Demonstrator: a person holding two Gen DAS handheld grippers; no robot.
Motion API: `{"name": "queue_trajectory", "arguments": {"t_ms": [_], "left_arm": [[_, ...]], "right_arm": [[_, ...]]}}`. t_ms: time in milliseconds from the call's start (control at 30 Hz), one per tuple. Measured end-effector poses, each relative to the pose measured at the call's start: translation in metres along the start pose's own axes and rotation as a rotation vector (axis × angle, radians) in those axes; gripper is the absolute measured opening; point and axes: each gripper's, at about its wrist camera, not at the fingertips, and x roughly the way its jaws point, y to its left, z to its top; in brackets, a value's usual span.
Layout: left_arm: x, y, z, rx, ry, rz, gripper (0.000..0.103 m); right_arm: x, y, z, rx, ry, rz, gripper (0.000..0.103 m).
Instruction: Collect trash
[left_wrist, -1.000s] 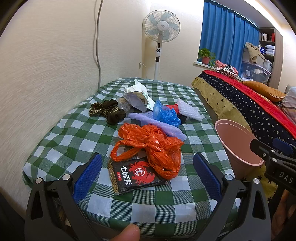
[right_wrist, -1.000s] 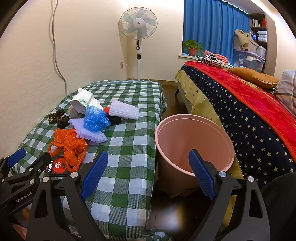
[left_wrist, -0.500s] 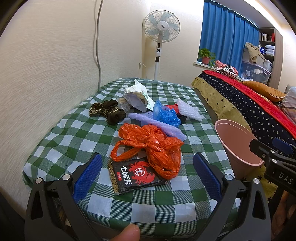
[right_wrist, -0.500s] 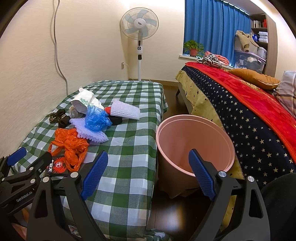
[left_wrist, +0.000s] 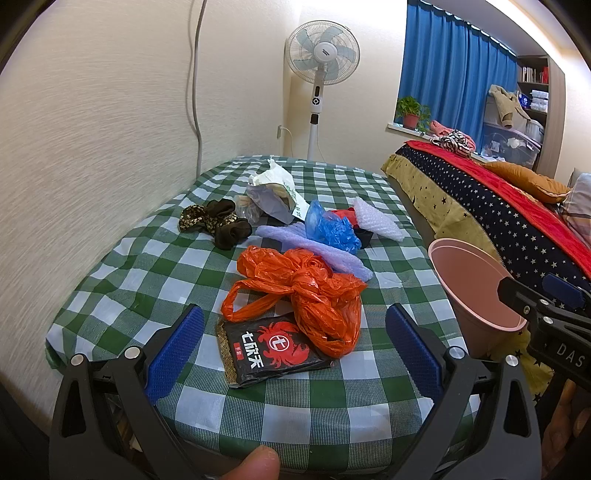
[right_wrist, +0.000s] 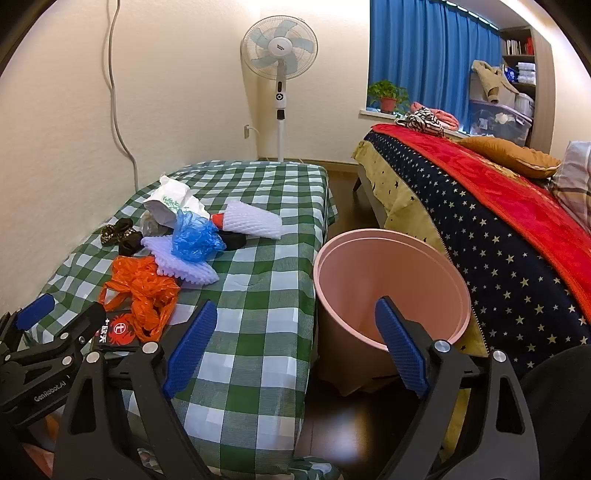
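Trash lies on a green checked table (left_wrist: 122, 280): a black snack packet with a red crab (left_wrist: 269, 345), an orange plastic bag (left_wrist: 306, 291), a purple foam sheet (left_wrist: 314, 251), a blue plastic bag (left_wrist: 332, 229), white foam netting (left_wrist: 376, 221), a white paper bag (left_wrist: 277, 192) and dark fabric pieces (left_wrist: 218, 221). A pink bin (right_wrist: 391, 291) stands on the floor right of the table. My left gripper (left_wrist: 295, 350) is open and empty, just before the black packet. My right gripper (right_wrist: 295, 343) is open and empty, in front of the bin's left rim.
A standing fan (left_wrist: 321, 70) is behind the table by the wall. A bed with a starred cover and red blanket (right_wrist: 517, 229) runs along the right. Blue curtains (right_wrist: 428, 55) and a potted plant (right_wrist: 388, 96) are at the back.
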Motion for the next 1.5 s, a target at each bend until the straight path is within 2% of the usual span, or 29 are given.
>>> {"name": "queue_trajectory", "arguments": {"t_ms": [167, 367, 633, 833, 1067, 1267, 1367, 1400, 1500], "left_arm": [[0.0, 0.002, -0.001, -0.013, 0.004, -0.003, 0.095], [0.006, 0.015, -0.007, -0.075, 0.029, 0.022, 0.092], [0.028, 0.043, -0.021, -0.192, 0.109, 0.096, 0.075], [0.043, 0.046, -0.03, -0.2, 0.152, 0.093, 0.063], [0.049, 0.048, -0.035, -0.183, 0.155, 0.103, 0.051], [0.051, 0.049, -0.034, -0.185, 0.16, 0.066, 0.03], [0.052, 0.048, -0.033, -0.182, 0.165, 0.059, 0.025], [0.052, 0.049, -0.033, -0.187, 0.166, 0.057, 0.024], [0.051, 0.052, -0.032, -0.206, 0.165, 0.053, 0.013]], "right_arm": [[0.001, 0.002, 0.002, 0.014, 0.003, 0.027, 0.081], [0.008, 0.009, 0.001, 0.011, 0.008, 0.072, 0.077], [0.029, 0.03, 0.003, 0.022, 0.03, 0.203, 0.066], [0.056, 0.049, 0.006, 0.037, 0.064, 0.304, 0.061], [0.095, 0.071, 0.005, 0.093, 0.172, 0.435, 0.061], [0.116, 0.082, -0.002, 0.118, 0.242, 0.483, 0.06], [0.12, 0.086, -0.004, 0.123, 0.258, 0.51, 0.047], [0.121, 0.087, -0.004, 0.121, 0.26, 0.517, 0.04], [0.12, 0.091, -0.003, 0.112, 0.254, 0.534, 0.03]]}}
